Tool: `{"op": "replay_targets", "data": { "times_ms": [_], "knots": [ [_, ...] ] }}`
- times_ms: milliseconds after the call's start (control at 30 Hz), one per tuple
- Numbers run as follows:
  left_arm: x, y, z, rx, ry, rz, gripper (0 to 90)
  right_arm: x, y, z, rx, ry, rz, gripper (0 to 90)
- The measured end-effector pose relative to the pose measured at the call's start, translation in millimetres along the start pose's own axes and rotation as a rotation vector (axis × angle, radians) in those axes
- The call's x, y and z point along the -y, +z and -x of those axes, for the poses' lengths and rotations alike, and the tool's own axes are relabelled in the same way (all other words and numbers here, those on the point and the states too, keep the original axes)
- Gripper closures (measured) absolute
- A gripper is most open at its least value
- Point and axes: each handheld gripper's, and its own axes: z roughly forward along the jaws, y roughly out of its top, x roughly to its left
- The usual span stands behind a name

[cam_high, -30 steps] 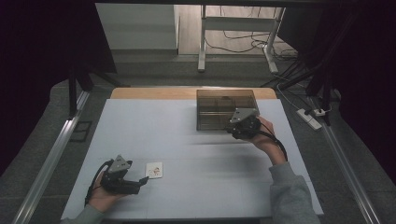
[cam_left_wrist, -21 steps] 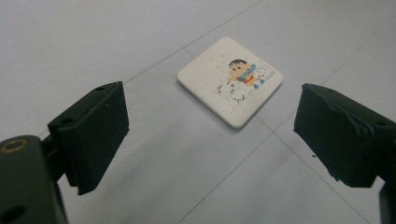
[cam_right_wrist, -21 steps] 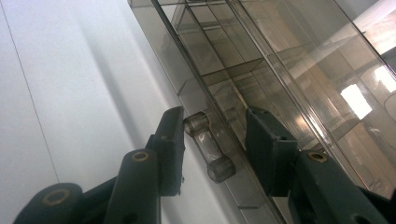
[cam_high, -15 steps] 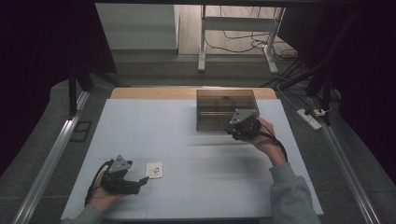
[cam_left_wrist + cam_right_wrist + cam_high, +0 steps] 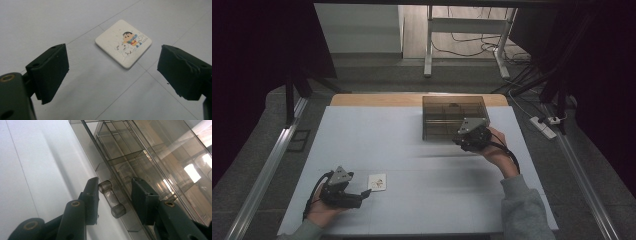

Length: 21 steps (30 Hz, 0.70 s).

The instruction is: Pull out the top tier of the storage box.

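Observation:
A small white square card (image 5: 123, 42) with a cartoon picture lies flat on the pale table (image 5: 412, 150), also seen as the card (image 5: 377, 181) from above. My left gripper (image 5: 112, 65) rests low just left of it, open wide, the card lying ahead of the pads; the same left gripper (image 5: 362, 196) shows at the near left. A smoky see-through drawer box (image 5: 454, 115) stands at the back right. My right gripper (image 5: 460, 139) sits at its front. Its jaws straddle the clear drawer handle (image 5: 111, 200); the left pad is close to it and a gap shows at the right pad, so the right gripper (image 5: 115, 182) is open.
Metal rails (image 5: 267, 170) run along both sides of the table. A wooden strip (image 5: 377, 99) edges its far side. Beyond it are a desk frame (image 5: 428, 50) and floor cables. The box shows inner compartments (image 5: 125, 147).

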Motion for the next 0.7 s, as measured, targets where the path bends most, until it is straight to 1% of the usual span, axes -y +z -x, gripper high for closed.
{"op": "replay_targets", "data": {
  "times_ms": [600,700],
  "knots": [
    [0.1,-0.3,0.3,-0.001,0.004,-0.001,10.4,0.7,-3.4,-2.5,-0.016,-0.001,-0.004,58.6],
    [0.1,-0.6,0.5,0.001,0.004,0.002,10.4,1.4,-3.6,-3.2,-0.013,0.003,0.002,58.5]
  ]
}}
